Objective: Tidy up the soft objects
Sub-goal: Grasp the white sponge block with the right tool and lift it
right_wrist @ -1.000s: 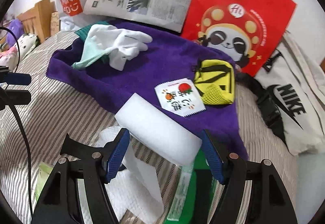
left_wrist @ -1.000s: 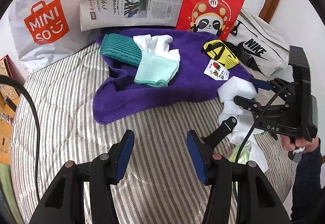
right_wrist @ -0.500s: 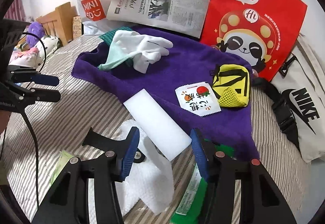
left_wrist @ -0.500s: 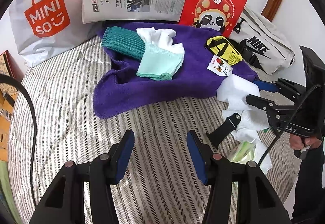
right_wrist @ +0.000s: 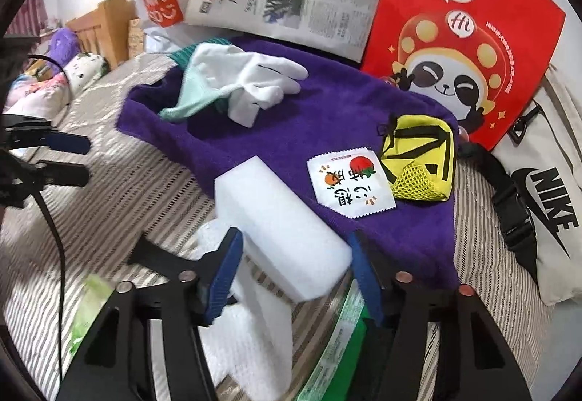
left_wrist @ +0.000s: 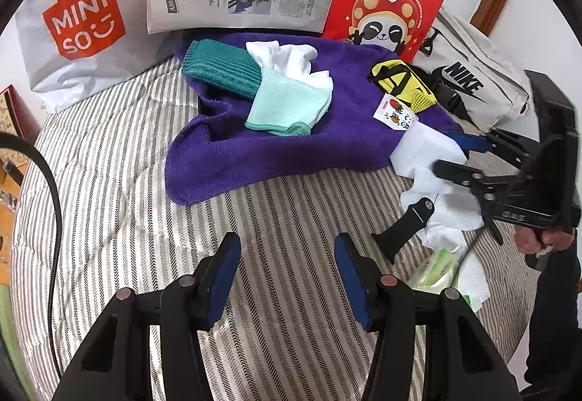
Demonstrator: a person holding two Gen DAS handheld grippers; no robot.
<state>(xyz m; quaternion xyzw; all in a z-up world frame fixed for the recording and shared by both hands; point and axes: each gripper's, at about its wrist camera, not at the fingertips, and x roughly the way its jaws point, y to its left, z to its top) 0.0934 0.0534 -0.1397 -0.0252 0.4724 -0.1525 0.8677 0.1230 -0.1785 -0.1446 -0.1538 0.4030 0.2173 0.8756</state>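
the right gripper [right_wrist: 293, 268] is opening, its jaws astride the white sponge [right_wrist: 280, 222]; the left gripper [left_wrist: 283, 277] hangs spread and empty.

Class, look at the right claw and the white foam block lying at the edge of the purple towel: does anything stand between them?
Nothing visible does. The white foam block already lies between the opening fingers of the right claw, its far end resting on the purple towel.

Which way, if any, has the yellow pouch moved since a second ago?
No. The yellow pouch stays on the purple towel, beside the snack packet, just below the red panda bag.
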